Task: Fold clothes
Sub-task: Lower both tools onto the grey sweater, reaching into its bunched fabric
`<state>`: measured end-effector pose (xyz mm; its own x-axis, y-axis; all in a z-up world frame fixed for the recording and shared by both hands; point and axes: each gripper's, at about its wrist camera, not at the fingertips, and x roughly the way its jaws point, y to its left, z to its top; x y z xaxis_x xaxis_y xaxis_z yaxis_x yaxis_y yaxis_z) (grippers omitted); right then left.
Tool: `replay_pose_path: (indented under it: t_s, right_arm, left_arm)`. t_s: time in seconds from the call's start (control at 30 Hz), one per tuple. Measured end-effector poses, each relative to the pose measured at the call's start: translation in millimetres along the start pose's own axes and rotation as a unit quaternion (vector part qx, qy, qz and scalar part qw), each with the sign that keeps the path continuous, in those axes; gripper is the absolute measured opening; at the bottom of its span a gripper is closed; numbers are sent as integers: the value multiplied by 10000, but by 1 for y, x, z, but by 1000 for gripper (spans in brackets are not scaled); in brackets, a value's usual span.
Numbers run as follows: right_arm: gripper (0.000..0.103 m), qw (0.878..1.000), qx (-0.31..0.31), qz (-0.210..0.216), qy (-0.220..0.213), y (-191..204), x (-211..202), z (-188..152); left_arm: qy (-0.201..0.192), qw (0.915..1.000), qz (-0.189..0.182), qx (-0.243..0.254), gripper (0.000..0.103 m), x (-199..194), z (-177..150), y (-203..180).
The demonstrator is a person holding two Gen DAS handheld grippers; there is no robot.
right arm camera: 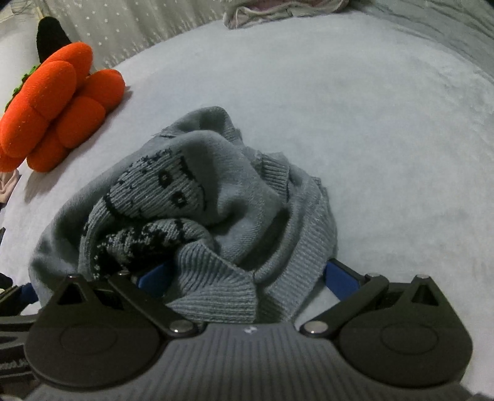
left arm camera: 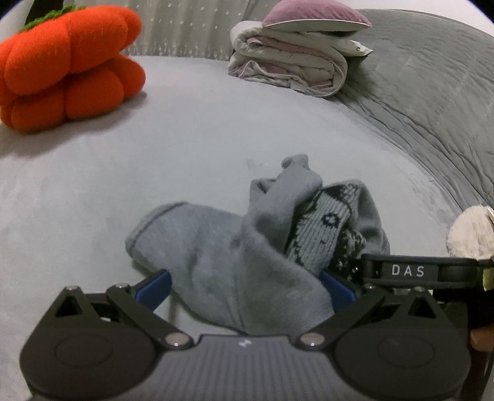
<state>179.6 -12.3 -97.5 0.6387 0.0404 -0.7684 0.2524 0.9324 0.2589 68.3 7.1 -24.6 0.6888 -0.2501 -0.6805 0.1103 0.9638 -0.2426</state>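
**Grey sweater bunched up between two grippers on the bed**

A grey sweater (left arm camera: 234,246) lies in a crumpled heap on the pale grey bed (left arm camera: 185,138). Both grippers are right at its near edge.

The left gripper (left arm camera: 247,287) has its blue fingers (left arm camera: 154,288) spread wide apart. A plain, smooth part of the sweater lies in the gap between them. Nothing is pinched. At 3 o'clock in this view, a black bar marked "DAS" pokes in beside the sweater.

The right gripper (right arm camera: 247,277) is also spread wide, with ribbed cloth lying between its blue fingers (right arm camera: 342,282).

The right view shows the sweater (right arm camera: 191,209) much better. It shows a knitted black pattern that looks like a funny face, plus the ribbed hem. The left view only shows a strip of that pattern.

An orange plush pumpkin (left arm camera: 68,64) sits on the bed at 10 o'clock, well apart from the sweater. Both views show it.

Only the left view shows the whole folded blanket (left arm camera: 287,68) at 1 o'clock, with a purple pillow (left arm camera: 315,15) on top. The right view catches just its bottom edge.
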Motion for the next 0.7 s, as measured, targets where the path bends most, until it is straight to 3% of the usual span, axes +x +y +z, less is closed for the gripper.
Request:
replay_pose_path:
  t_s: [0.23, 0.37, 0.53, 0.7]
  right_arm:
    - [103, 9994, -45, 29, -329, -8, -9, -10]
    - [103, 9989, -52, 88, -450, -10, -11, -12]
    - [103, 9992, 19, 342, -218, -20, -17, -3]
    - [103, 9965, 511, 665, -43, -38, -28, 8]
  left_arm:
    - [312, 9961, -437, -700, 103, 12, -5, 21]
    - [294, 9965, -402, -675, 103, 11, -4, 16]
    - [459, 9916, -552, -1075, 103, 10, -1, 23]
    - [570, 9847, -787, -1448, 102, 8, 7, 33]
